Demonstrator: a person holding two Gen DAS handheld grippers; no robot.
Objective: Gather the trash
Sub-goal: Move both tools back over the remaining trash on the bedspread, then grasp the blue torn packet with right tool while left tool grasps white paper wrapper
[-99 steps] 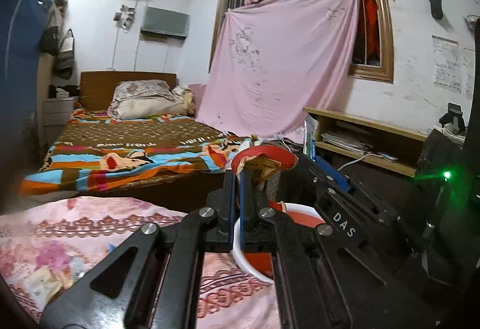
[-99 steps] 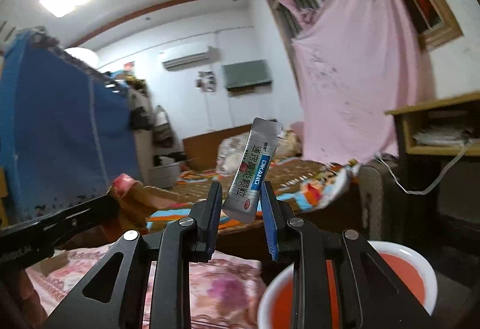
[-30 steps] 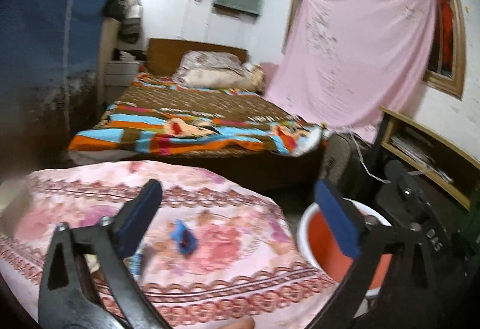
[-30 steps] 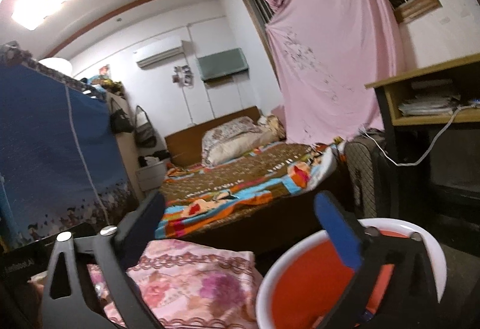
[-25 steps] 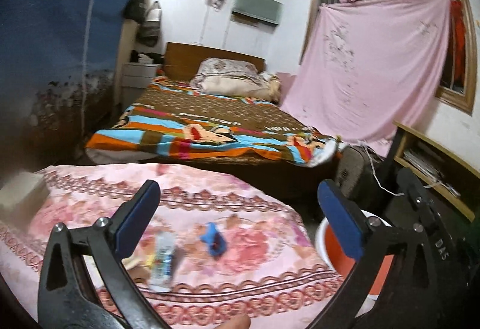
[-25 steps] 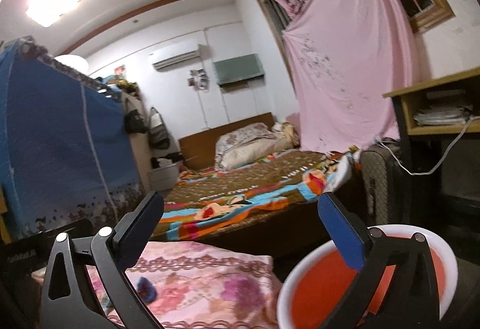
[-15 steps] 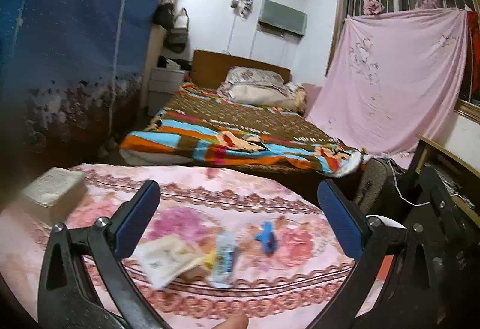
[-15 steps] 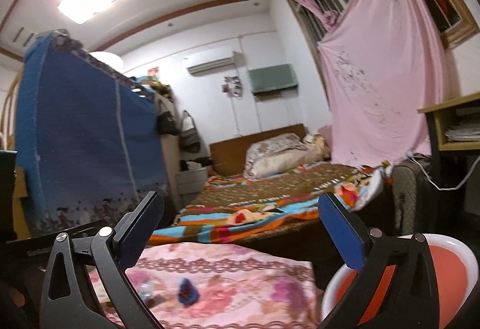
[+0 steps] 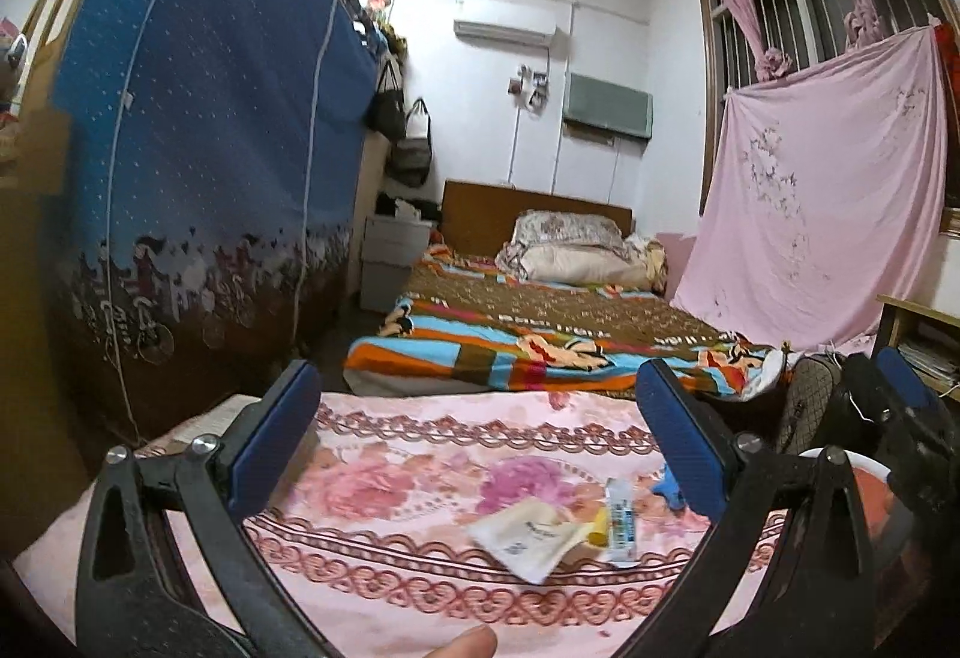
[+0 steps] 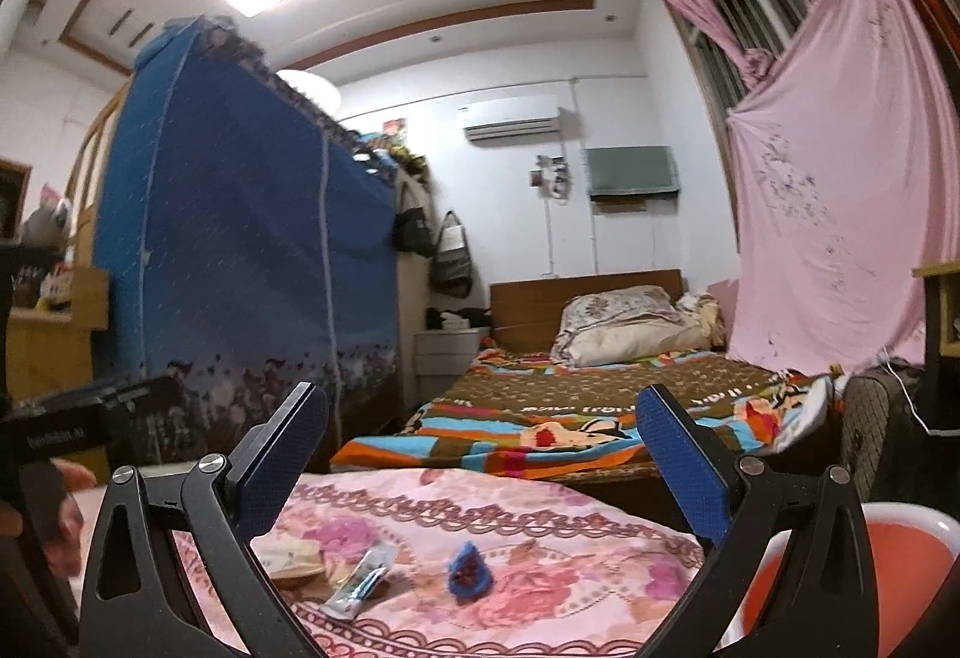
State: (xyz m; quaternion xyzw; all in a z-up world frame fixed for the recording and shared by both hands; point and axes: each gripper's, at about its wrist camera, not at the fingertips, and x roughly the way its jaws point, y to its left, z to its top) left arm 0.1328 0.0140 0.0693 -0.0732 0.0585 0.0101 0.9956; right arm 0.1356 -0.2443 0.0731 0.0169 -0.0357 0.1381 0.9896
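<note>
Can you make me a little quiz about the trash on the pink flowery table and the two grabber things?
1. True or false: the left gripper is shut on a wrapper.
2. In the right wrist view, which lies nearer the red basin: the blue scrap or the white packet?
3. Fill in: the long sachet lies ____ the blue scrap and the white packet.

Key: 1 false, both it and the right gripper are open and empty. 2 blue scrap. 3 between.

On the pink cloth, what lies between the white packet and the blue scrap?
A slim sachet lies between the white packet and the blue scrap, with a small yellow piece beside it; left wrist view.
</note>
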